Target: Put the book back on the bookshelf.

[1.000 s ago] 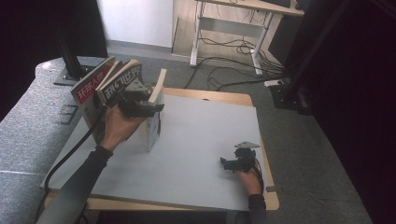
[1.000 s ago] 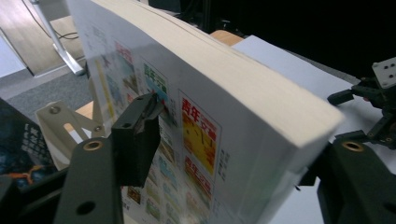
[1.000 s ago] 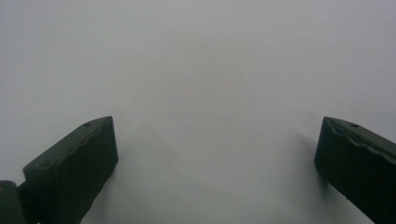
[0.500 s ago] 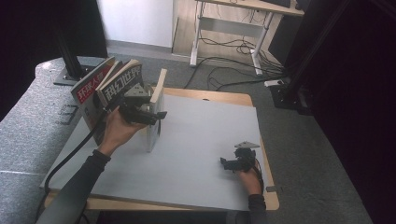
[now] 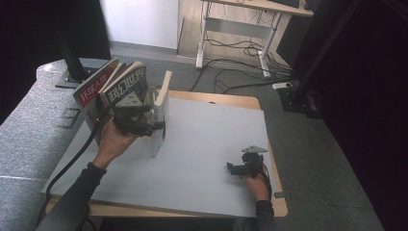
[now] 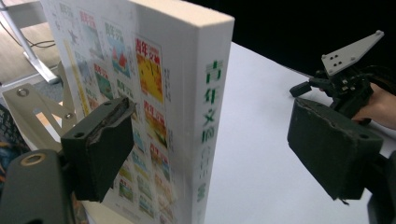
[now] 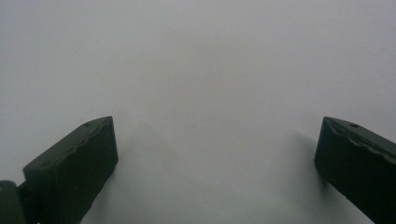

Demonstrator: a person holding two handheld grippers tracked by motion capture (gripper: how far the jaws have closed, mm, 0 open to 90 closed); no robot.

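A thick white book [image 5: 162,103] with green characters on its spine [image 6: 210,116] stands upright at the table's left side. My left gripper [image 5: 144,124] is level beside it, held by a hand. Its jaws have just been opening and stand open around the book's edge. The left pad [image 6: 100,144] hangs close to the colourful cover, and the right pad [image 6: 334,154] is well off the spine. My right gripper [image 5: 236,169] rests at the table's right front, open over the bare white surface [image 7: 205,70]. It also appears past the book as the far gripper [image 6: 345,79].
Two magazines [image 5: 94,91] [image 5: 127,86] lean at the table's left edge behind the left hand. A white metal bracket [image 6: 32,107] stands beside the book. The white table top [image 5: 207,139] has a wooden rim; grey padding lies left, and desk legs and cables on the floor beyond.
The left gripper's jaws have widened off the book, and the hand has drawn back a little toward the left front. The book stays standing. The right gripper has not moved.
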